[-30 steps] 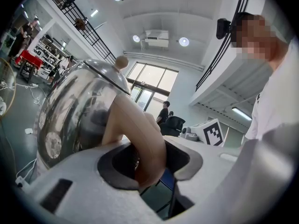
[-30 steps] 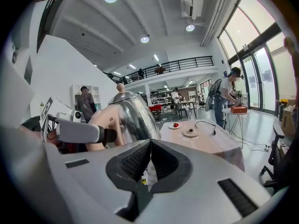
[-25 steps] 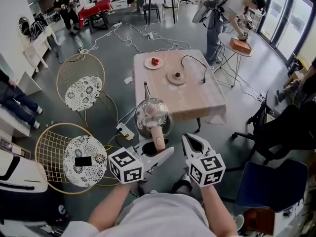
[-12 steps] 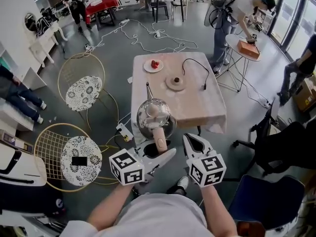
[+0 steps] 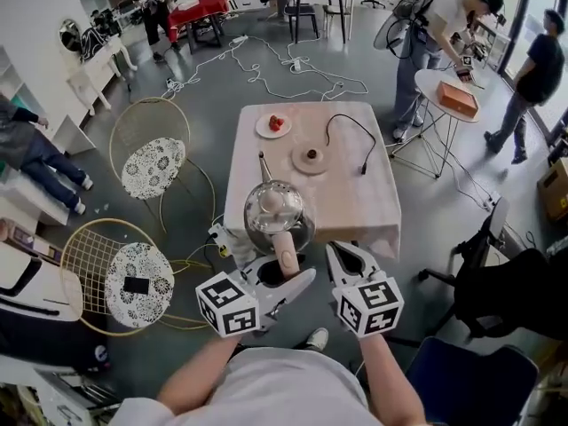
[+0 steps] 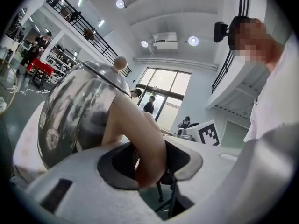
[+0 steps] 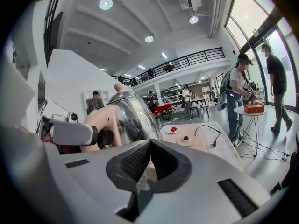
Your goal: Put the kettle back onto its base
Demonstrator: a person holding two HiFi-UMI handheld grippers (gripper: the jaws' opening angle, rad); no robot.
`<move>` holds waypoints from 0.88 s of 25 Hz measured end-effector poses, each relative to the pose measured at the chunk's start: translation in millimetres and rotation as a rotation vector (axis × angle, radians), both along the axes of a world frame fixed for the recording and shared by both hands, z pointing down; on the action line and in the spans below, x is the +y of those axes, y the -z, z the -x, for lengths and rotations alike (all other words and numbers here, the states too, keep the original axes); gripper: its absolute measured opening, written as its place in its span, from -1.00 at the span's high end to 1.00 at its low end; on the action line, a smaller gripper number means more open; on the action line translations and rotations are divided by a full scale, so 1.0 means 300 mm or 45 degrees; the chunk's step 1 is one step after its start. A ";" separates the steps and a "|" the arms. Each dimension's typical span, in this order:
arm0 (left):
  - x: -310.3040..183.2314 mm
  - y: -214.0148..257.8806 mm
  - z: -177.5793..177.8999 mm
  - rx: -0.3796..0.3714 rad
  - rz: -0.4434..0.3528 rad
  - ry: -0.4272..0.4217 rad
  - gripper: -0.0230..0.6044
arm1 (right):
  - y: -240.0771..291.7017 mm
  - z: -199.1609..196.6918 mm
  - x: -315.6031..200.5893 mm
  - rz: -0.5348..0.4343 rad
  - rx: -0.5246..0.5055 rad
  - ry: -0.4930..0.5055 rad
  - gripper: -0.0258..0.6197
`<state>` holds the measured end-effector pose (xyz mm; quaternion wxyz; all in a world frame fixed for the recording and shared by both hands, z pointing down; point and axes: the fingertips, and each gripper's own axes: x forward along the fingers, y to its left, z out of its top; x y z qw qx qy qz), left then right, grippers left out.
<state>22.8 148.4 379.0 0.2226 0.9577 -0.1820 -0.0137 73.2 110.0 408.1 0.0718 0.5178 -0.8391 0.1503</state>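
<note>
Polished steel kettle (image 5: 277,213), domed, with pale peach handle (image 5: 285,256) and lid knob (image 6: 121,62).

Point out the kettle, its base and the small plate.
kettle (image 5: 275,204): head view, on its shiny lid.
base (image 5: 302,161): head view, on the pale disc beside its dark centre.
plate (image 5: 264,130): head view, on its bare left part.

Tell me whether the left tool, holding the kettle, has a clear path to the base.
Probably yes: the left tool grips the kettle by its handle, and only bare tabletop lies between it and the base.
</note>
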 end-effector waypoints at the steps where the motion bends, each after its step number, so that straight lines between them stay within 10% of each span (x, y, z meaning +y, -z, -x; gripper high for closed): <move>1: -0.006 -0.002 -0.017 -0.001 0.002 0.012 0.44 | -0.003 -0.017 -0.006 0.000 -0.002 0.005 0.91; 22: -0.199 -0.041 -0.042 -0.011 0.013 -0.029 0.44 | -0.051 -0.047 -0.204 0.034 0.002 -0.037 0.91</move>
